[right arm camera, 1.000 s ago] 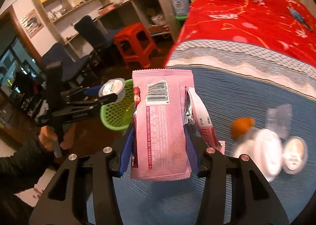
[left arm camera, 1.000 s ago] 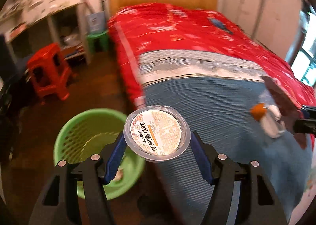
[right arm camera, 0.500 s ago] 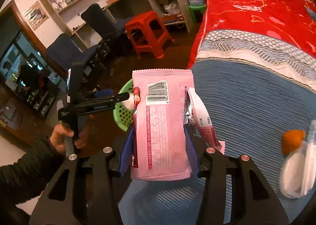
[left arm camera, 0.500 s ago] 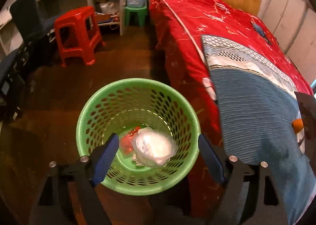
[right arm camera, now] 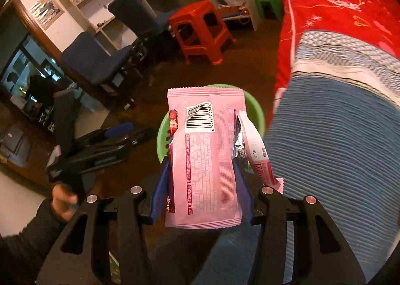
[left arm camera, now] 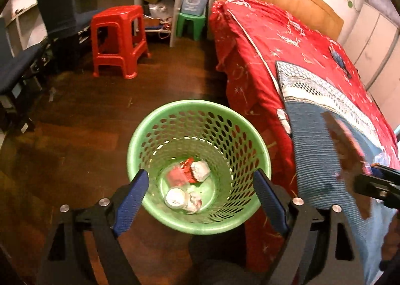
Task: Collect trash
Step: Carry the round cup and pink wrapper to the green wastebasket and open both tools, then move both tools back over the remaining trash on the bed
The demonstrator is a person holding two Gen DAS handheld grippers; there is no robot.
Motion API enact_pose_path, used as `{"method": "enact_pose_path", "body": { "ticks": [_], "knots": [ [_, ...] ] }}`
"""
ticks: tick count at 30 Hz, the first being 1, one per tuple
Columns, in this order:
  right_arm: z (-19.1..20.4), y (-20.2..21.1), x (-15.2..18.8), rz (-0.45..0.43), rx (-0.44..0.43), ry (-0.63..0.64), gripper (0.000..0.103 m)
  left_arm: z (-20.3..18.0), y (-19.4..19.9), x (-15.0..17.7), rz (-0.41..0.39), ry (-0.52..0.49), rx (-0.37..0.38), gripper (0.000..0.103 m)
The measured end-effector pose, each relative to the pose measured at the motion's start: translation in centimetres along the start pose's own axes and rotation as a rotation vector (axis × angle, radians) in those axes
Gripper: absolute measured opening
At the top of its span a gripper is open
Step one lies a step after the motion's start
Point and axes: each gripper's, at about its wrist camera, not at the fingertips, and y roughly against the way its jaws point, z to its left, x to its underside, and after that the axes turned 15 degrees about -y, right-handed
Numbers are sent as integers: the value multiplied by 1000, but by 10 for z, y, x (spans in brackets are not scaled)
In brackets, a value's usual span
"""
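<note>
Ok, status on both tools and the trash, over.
Left tool open, empty, over green basket. Right tool shut on pink wrapper, near basket. Nothing in the way.

Green perforated bin (left arm camera: 200, 132) on floor by bed, w/ round lidded cup (left arm camera: 175, 198) & crumpled scraps inside. Pink snack wrapper (right arm camera: 203, 157) upright, barcode facing up, above bin.

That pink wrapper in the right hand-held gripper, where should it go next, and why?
Probably a little further forward over the green basket, then let go. The right hand-held gripper is shut on the pink wrapper, and the basket already holds other trash, including a round lidded cup.
</note>
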Motion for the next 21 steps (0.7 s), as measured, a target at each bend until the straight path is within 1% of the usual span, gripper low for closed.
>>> {"method": "enact_pose_path", "body": {
  "ticks": [3, 7, 8, 10, 11, 12, 13, 16, 21],
  "knots": [
    [10, -19, -5, 9, 13, 1, 51, 10, 8, 6, -9, 23, -8, 84],
    [22, -42, -9, 28, 9, -13, 52, 23, 14, 12, -15, 53, -18, 84],
    [24, -46, -10, 31, 9, -13, 54, 25, 15, 14, -15, 57, -22, 84],
    [29, -53, -11, 28, 18, -12, 62, 28, 15, 16, -15, 63, -22, 84],
    [31, -56, -11, 26, 19, -10, 63, 29, 14, 17, -12, 68, -22, 84],
    [32, -57, -11, 24, 21, -11, 68, 29, 14, 19, -10, 72, -22, 84],
    [32, -58, -10, 19, 18, -15, 70, 29, 14, 19, -8, 75, -20, 84],
    [32, -54, -8, 14, 15, -19, 72, 27, 14, 19, -8, 77, -14, 84],
    [32, -32, -5, -22, 31, -1, 73, 16, 20, 16, -23, 64, -2, 85]
  ]
}}
